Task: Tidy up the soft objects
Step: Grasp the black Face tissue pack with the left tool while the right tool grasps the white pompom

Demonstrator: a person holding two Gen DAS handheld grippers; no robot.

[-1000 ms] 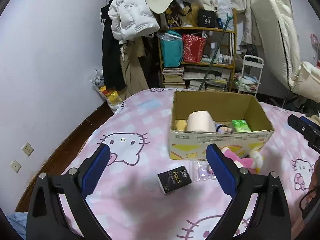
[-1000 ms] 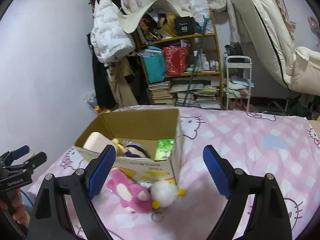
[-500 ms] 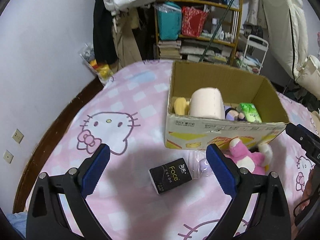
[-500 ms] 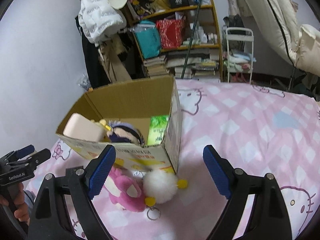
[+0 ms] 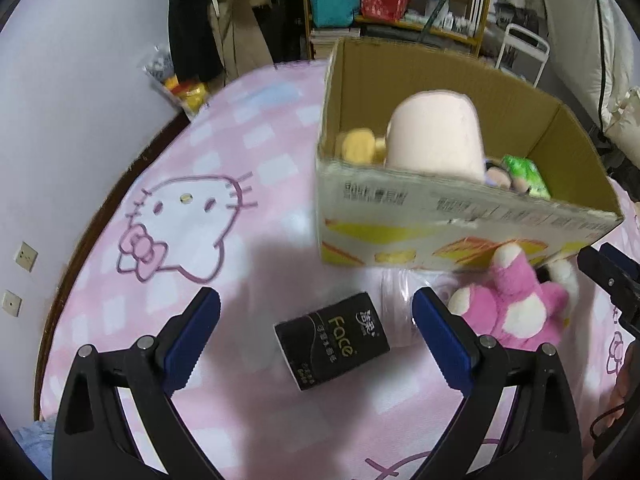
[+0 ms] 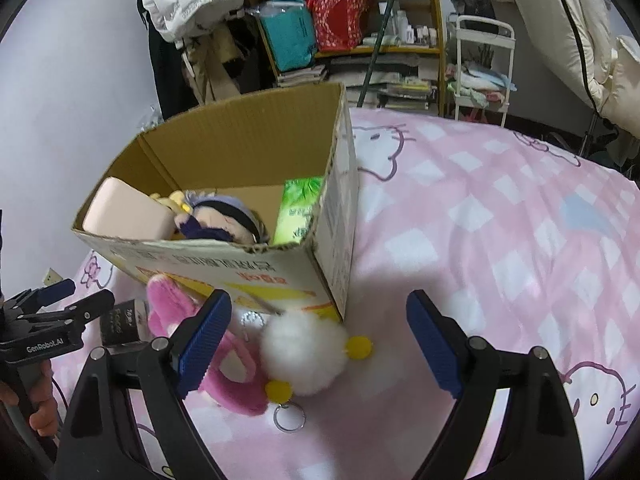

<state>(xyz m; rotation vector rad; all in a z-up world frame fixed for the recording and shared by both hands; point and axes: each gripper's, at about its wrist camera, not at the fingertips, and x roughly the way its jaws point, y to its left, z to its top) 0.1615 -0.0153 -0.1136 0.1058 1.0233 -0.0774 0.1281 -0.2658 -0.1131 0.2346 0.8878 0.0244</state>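
The left gripper point(image 5: 316, 312) is held wide open, with nothing gripped. It has been brought lower and tipped down, so the black tissue pack point(image 5: 332, 346) now lies between its open jaws on the pink bedsheet point(image 5: 168, 152). The right gripper point(image 6: 318, 322) is wide open too and has been lowered over the white fluffy ball point(image 6: 306, 354), which lies beside the pink plush toy point(image 6: 236, 376); whether they touch cannot be told. The cardboard box point(image 6: 240, 268), just behind, already holds other soft things. A pick-up seems close.
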